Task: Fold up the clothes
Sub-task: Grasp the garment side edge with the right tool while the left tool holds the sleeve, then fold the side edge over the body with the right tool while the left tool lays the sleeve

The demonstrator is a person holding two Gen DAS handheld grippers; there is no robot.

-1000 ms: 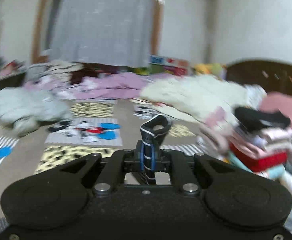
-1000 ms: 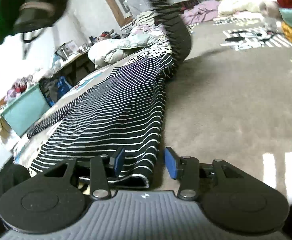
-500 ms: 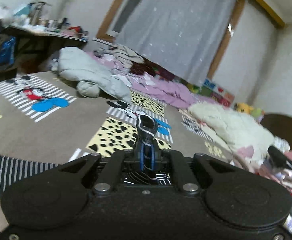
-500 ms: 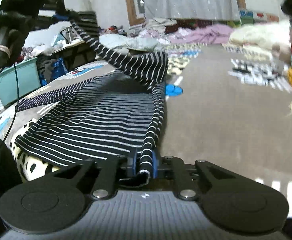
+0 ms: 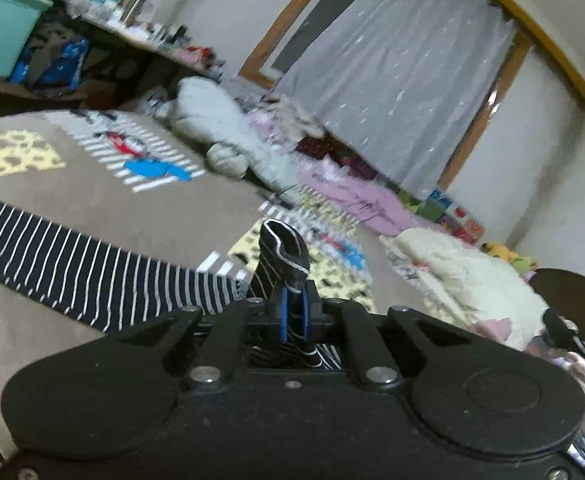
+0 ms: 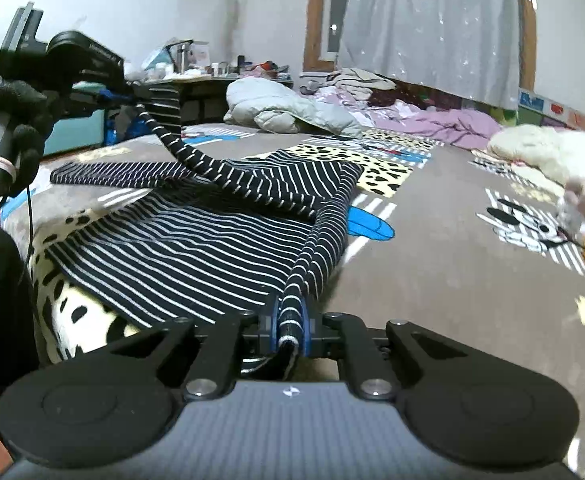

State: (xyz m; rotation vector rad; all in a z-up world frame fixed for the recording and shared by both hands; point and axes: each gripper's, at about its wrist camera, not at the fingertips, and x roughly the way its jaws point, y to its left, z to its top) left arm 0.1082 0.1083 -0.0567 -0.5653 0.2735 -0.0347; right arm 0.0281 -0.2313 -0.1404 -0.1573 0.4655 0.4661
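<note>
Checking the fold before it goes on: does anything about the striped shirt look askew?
Yes. The striped shirt lies crooked: one sleeve is stretched up to the left claw, and an edge is bunched in the right claw.

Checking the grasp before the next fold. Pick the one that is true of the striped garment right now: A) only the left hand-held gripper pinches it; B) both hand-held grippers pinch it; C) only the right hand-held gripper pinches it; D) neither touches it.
B: the striped garment is clamped in the right hand-held gripper, and the left hand-held gripper is shut on another part of it.
</note>
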